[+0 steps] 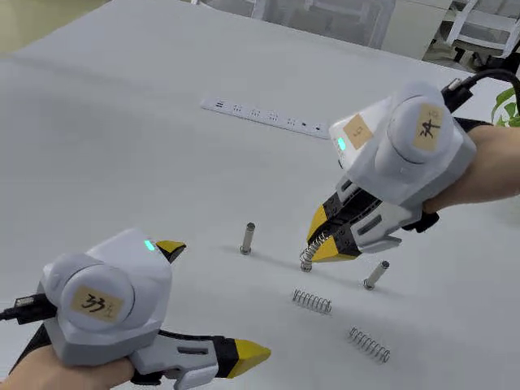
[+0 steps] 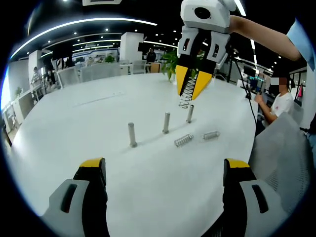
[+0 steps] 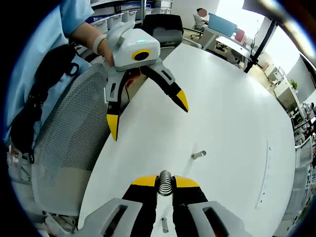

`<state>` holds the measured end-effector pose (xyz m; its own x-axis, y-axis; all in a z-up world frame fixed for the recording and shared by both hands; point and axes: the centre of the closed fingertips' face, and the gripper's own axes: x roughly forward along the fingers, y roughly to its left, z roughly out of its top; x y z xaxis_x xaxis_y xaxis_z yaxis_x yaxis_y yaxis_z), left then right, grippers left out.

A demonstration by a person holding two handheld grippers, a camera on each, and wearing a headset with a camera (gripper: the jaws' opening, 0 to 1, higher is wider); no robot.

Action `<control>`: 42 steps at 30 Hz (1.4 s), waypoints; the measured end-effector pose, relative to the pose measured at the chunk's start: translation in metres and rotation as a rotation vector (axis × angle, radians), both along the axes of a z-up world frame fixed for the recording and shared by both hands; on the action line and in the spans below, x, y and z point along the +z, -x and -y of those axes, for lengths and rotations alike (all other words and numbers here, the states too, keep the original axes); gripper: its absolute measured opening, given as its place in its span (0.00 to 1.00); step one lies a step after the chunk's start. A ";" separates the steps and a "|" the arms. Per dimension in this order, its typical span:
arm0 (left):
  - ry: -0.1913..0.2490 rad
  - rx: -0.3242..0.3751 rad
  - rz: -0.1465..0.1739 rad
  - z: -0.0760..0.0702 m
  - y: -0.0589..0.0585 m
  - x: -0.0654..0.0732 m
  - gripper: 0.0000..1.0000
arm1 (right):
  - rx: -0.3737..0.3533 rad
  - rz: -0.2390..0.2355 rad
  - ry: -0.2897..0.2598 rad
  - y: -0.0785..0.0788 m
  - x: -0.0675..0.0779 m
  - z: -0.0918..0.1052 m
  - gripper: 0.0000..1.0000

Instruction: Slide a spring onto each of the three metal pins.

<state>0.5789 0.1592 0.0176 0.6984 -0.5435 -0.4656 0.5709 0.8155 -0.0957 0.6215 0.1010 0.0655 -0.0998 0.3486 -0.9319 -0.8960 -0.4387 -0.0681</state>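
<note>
"33" handwritten on sticker (image 1: 96, 303) atop left tongs (image 1: 211, 300); stickers (image 1: 429, 126) on right tongs (image 1: 323, 241) illegible

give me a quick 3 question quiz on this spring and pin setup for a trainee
1. Multiple choice: how many springs lie loose on the table? A) one B) two C) three
2. True or false: the left gripper is shut on a pin.
3. Fill in: the right gripper is shut on a ____.

Key:
1. B
2. False; its jaws stand wide open and hold nothing.
3. spring
</note>
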 end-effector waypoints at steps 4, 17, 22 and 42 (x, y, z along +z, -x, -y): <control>-0.004 -0.008 -0.003 0.002 0.002 -0.002 0.98 | 0.030 0.009 0.011 -0.011 -0.002 -0.012 0.07; 0.007 0.002 -0.013 0.001 -0.001 -0.006 0.98 | 0.106 0.064 0.039 -0.043 -0.009 -0.037 0.07; 0.003 -0.007 -0.020 0.003 -0.001 -0.008 0.97 | 0.138 0.085 0.069 -0.048 -0.015 -0.040 0.07; 0.008 0.010 -0.024 0.000 -0.001 -0.011 0.96 | 0.211 0.093 0.154 -0.059 -0.040 -0.062 0.08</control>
<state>0.5798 0.1593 0.0070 0.6924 -0.5404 -0.4780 0.5599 0.8204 -0.1164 0.6804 0.1628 0.0259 -0.0668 0.1825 -0.9809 -0.7768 -0.6265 -0.0636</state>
